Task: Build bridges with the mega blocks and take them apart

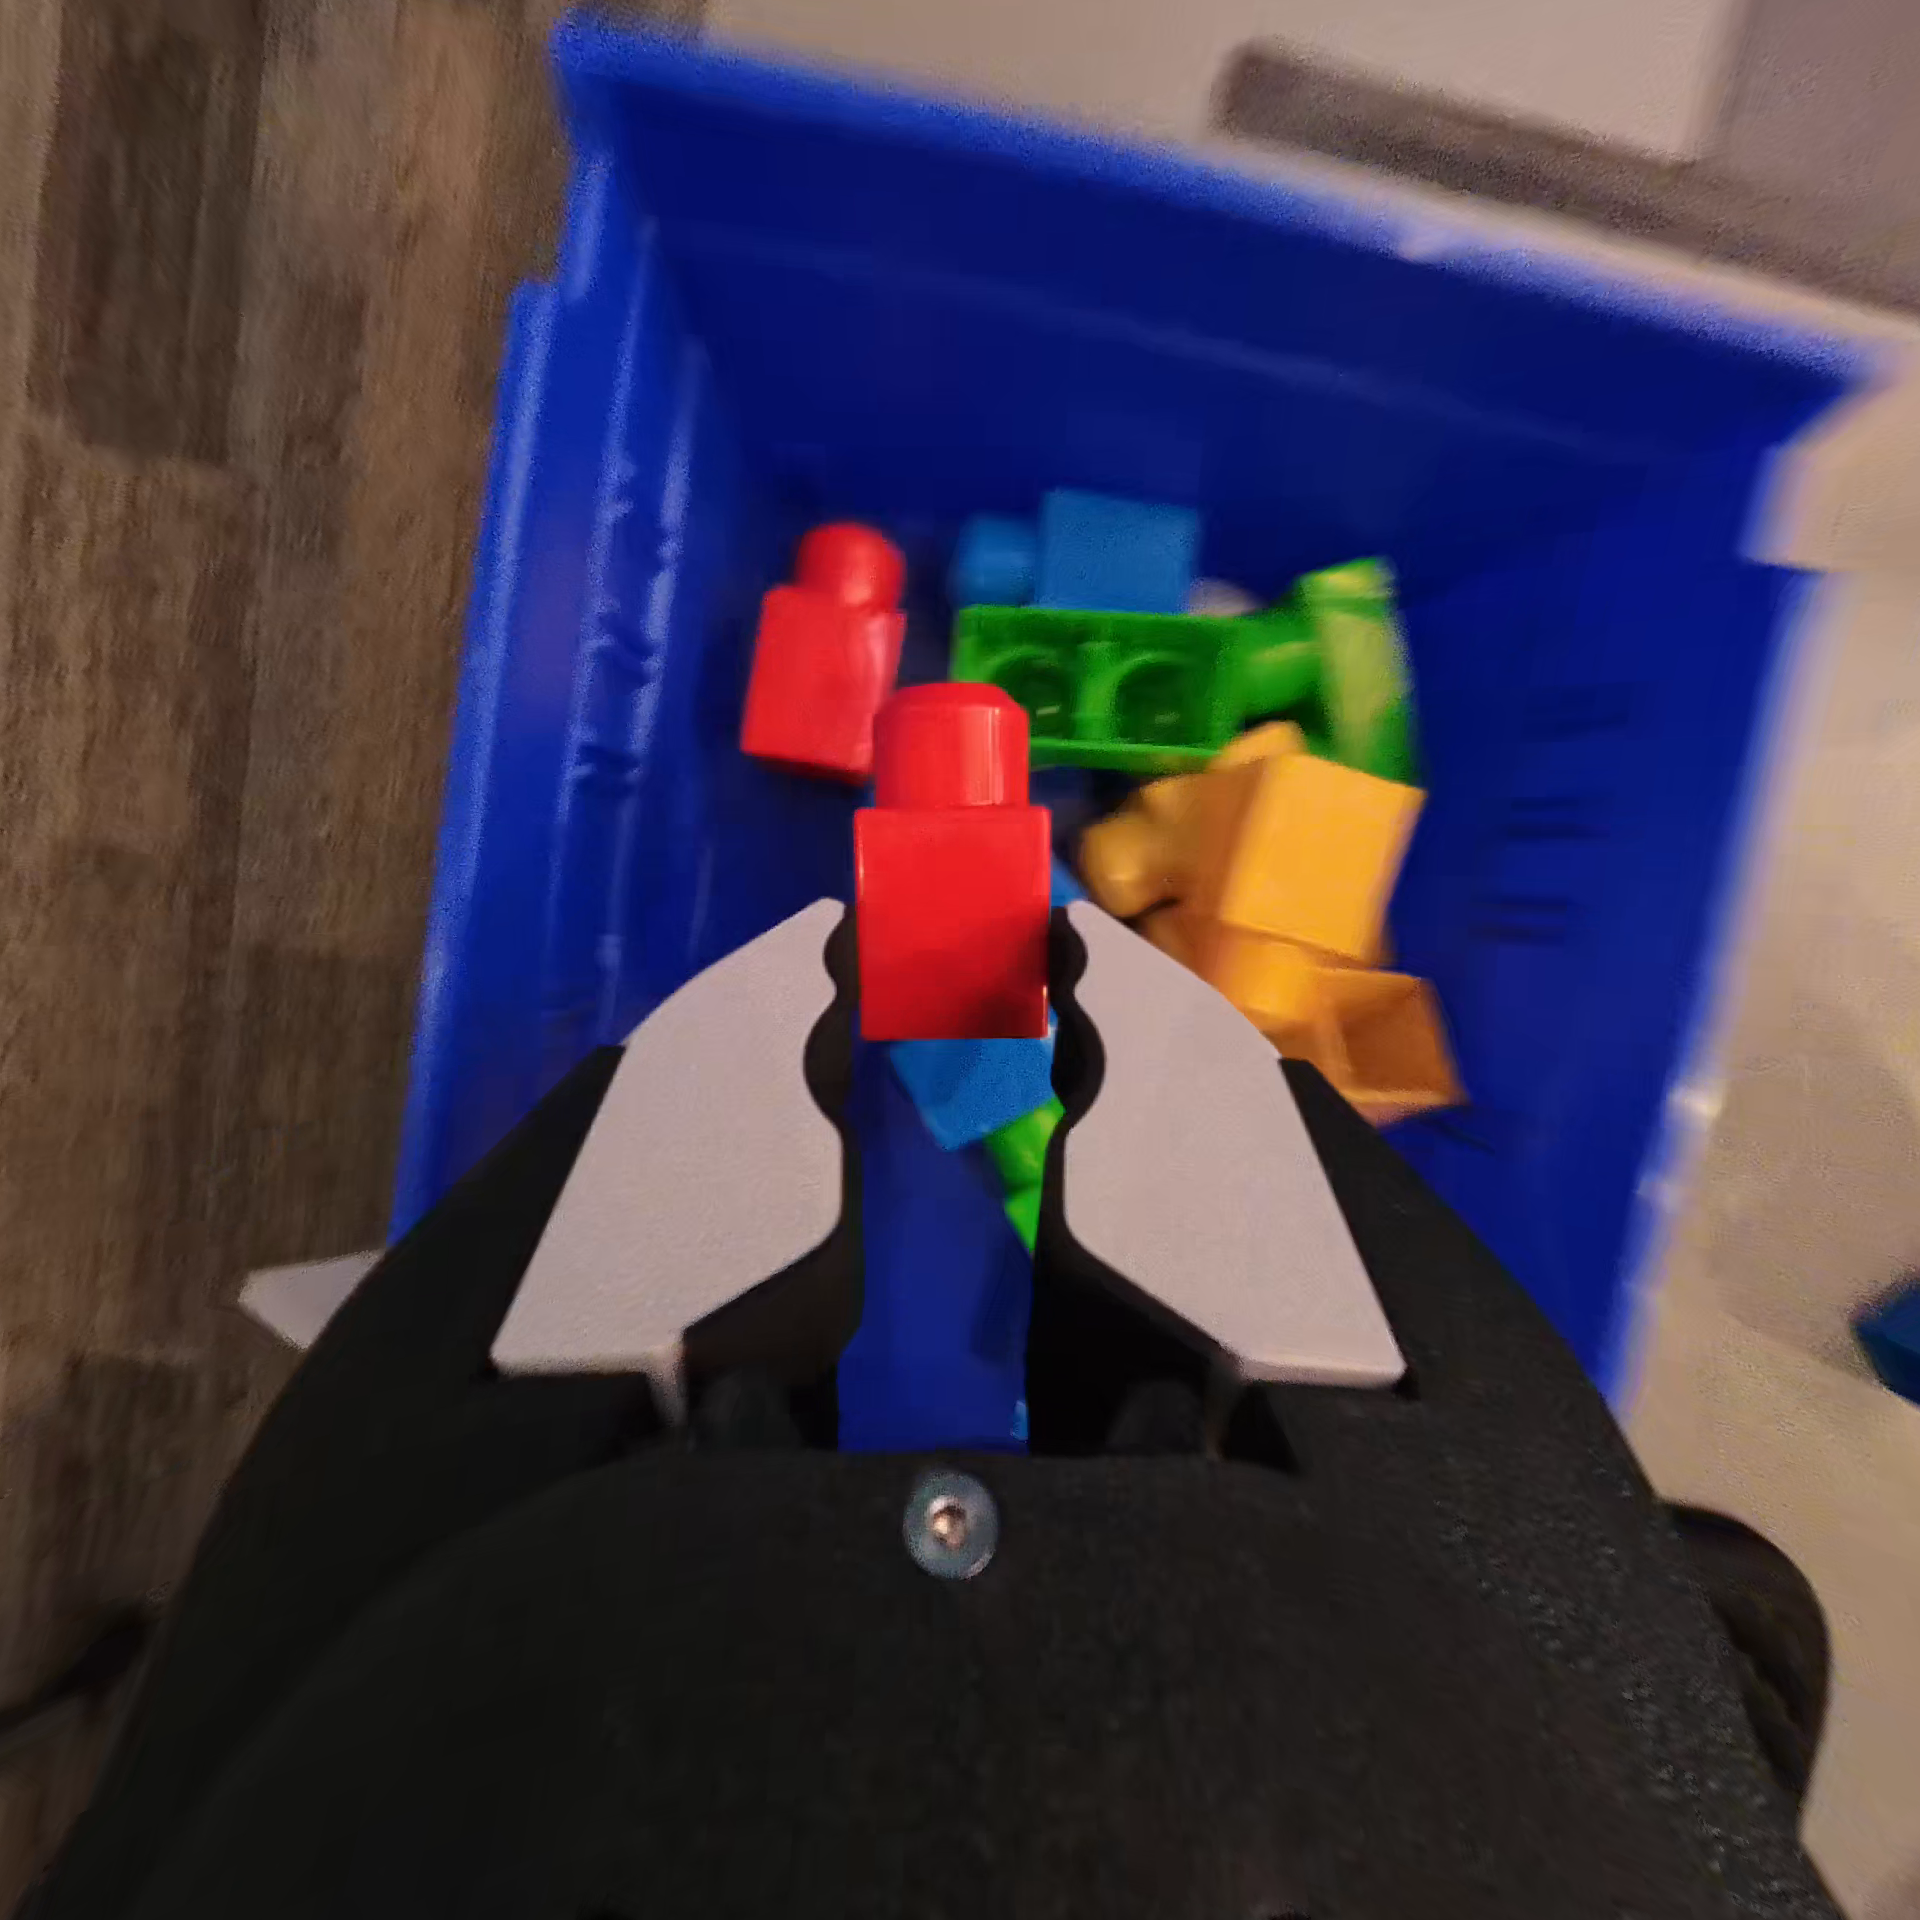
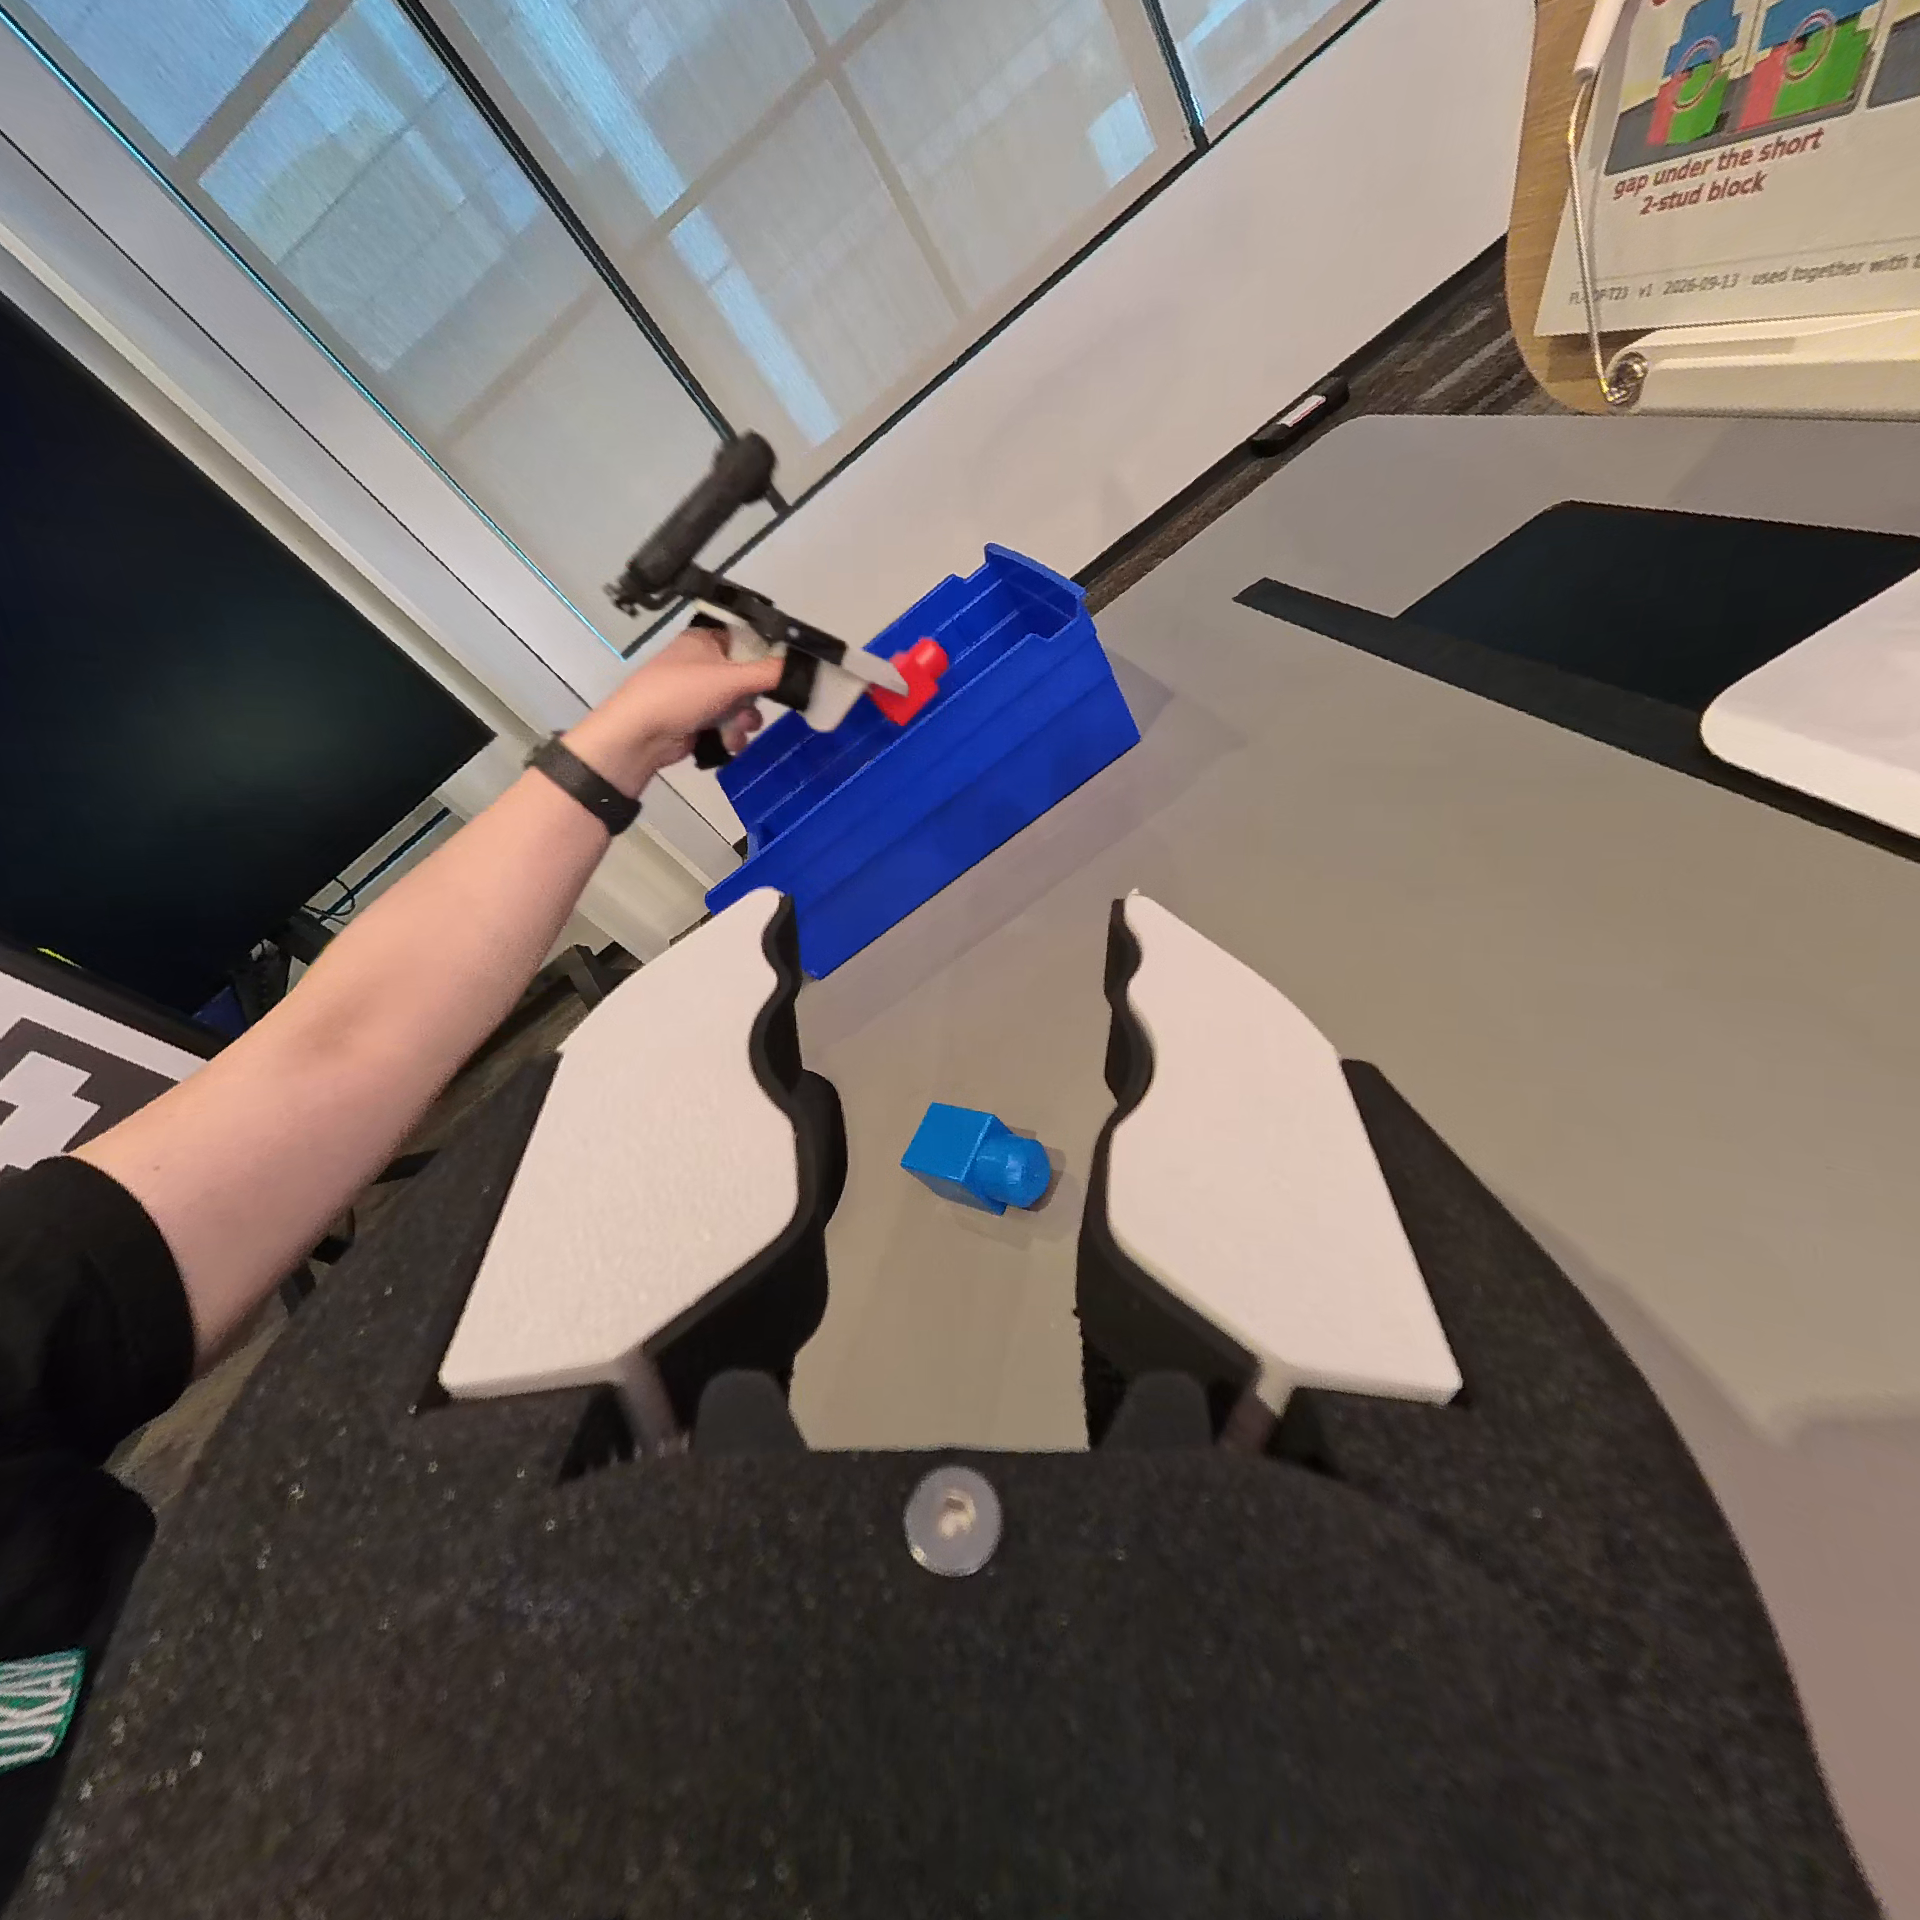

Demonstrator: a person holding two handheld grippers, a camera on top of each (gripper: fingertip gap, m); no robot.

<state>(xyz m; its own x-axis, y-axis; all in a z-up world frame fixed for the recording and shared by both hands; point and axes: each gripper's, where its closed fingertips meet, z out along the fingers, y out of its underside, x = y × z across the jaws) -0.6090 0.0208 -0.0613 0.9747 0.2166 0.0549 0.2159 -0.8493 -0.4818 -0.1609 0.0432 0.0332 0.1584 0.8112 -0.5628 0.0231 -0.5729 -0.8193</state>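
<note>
My left gripper is shut on a red one-stud block and holds it above the blue bin. In the bin lie another red one-stud block, green blocks, yellow blocks and light blue blocks. The right wrist view shows the left gripper with the red block over the bin. My right gripper is open and empty. A blue one-stud block lies on its side on the grey table, below and between its fingers.
A board with an instruction sheet stands at the table's far right. A dark mat and a white board lie to the right. A dark screen and windows are behind. A person's bare forearm reaches across on the left.
</note>
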